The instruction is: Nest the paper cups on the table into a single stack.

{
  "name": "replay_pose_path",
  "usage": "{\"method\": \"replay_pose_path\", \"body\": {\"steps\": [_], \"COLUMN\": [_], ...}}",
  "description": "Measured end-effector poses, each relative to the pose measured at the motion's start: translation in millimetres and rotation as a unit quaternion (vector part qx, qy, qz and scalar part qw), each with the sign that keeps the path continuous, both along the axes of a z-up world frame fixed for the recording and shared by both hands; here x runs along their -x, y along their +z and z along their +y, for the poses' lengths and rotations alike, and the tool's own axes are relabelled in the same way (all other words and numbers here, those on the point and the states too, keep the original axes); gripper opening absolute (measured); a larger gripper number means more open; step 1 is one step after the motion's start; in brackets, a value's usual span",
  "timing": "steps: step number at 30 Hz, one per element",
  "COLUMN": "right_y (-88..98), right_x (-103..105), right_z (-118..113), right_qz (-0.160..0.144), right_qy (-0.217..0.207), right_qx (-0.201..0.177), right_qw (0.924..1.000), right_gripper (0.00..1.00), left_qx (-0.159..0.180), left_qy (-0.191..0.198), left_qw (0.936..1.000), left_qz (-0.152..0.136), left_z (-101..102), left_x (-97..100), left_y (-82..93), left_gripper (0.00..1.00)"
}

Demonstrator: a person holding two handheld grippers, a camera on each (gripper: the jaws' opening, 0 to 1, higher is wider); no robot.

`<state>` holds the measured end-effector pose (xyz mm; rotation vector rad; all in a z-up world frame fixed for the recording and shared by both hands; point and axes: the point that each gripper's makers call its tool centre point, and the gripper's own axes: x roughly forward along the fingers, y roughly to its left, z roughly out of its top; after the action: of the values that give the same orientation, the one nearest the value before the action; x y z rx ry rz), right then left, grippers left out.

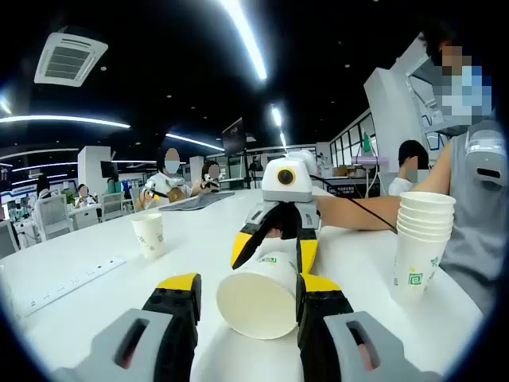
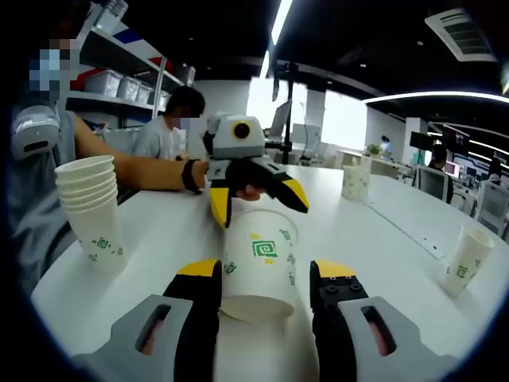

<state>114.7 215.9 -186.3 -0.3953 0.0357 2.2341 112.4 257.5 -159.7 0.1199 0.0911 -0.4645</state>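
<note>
Left gripper view: a paper cup (image 1: 258, 294) lies on its side at lower centre on the white table (image 1: 95, 278), its open mouth between the spread jaws of the left gripper (image 1: 245, 306). The right gripper (image 1: 274, 247) faces in from beyond it, jaws also released around the cup's base end. A stack of nested cups (image 1: 421, 243) stands at right, a lone upright cup (image 1: 149, 235) at left. Right gripper view: another single cup (image 2: 468, 259) stands at far right, one more (image 2: 355, 181) further back. The step looks like picking up the fallen cup; next, one gripper must close on it, right it and carry it to the stack.
</note>
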Motion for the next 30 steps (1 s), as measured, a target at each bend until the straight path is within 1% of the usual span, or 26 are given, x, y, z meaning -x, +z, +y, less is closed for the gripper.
{"method": "replay_pose_path", "body": {"steps": [4,7,8,11,13,15,18,21,24,28,30], "right_y": [0.5,1.3,-1.7,-11.2,-13.8,-16.5,-16.1,-16.9,-14.9,-1.2,7.4], "right_x": [4.4,12.8,14.4,9.3,0.5,-3.5,-10.3,-7.4,-9.9,-14.9,-11.5], "right_z": [2.3,3.3,3.8,5.7,6.1,3.8,3.1,2.5,2.8,5.7,2.1], "right_qz": [0.006,0.008,0.0,-0.013,-0.012,-0.011,-0.007,-0.006,-0.003,0.018,0.033], "right_qy": [-0.012,-0.014,-0.012,-0.015,-0.017,-0.02,-0.023,-0.028,-0.027,-0.027,-0.026], "right_qx": [0.011,0.017,0.023,0.037,0.047,0.052,0.056,0.056,0.052,0.032,0.016], "right_qw": [0.9998,0.9997,0.9997,0.9991,0.9987,0.9984,0.9982,0.998,0.9983,0.999,0.999], "right_gripper": [0.56,0.56,0.56,0.55,0.54,0.53,0.46,0.45,0.45,0.45,0.44], "left_qx": [0.007,-0.001,-0.002,0.0,0.001,0.003,0.008,0.016,0.015,0.026,0.036], "left_qy": [-0.007,-0.009,-0.009,-0.009,-0.007,-0.005,-0.004,-0.008,-0.009,-0.011,-0.013], "left_qw": [0.9999,0.9999,0.9999,0.9999,0.9999,1.0,0.9999,0.9998,0.9998,0.9996,0.9993], "left_qz": [0.01,0.014,0.014,0.012,0.009,0.005,0.003,0.004,0.003,-0.002,-0.004], "left_z": [-2.6,-8.8,-7.7,-7.1,-4.3,-4.8,-5.6,-5.1,-5.3,-2.5,-1.8], "left_x": [-0.9,1.4,1.2,2.7,2.2,3.3,4.5,4.1,3.6,2.5,2.8], "left_y": [-4.8,-8.9,-8.3,-6.3,-4.1,-2.3,-1.4,-1.2,-1.4,1.8,4.1], "left_gripper": [0.58,0.59,0.59,0.59,0.59,0.59,0.59,0.59,0.6,0.62,0.63]}}
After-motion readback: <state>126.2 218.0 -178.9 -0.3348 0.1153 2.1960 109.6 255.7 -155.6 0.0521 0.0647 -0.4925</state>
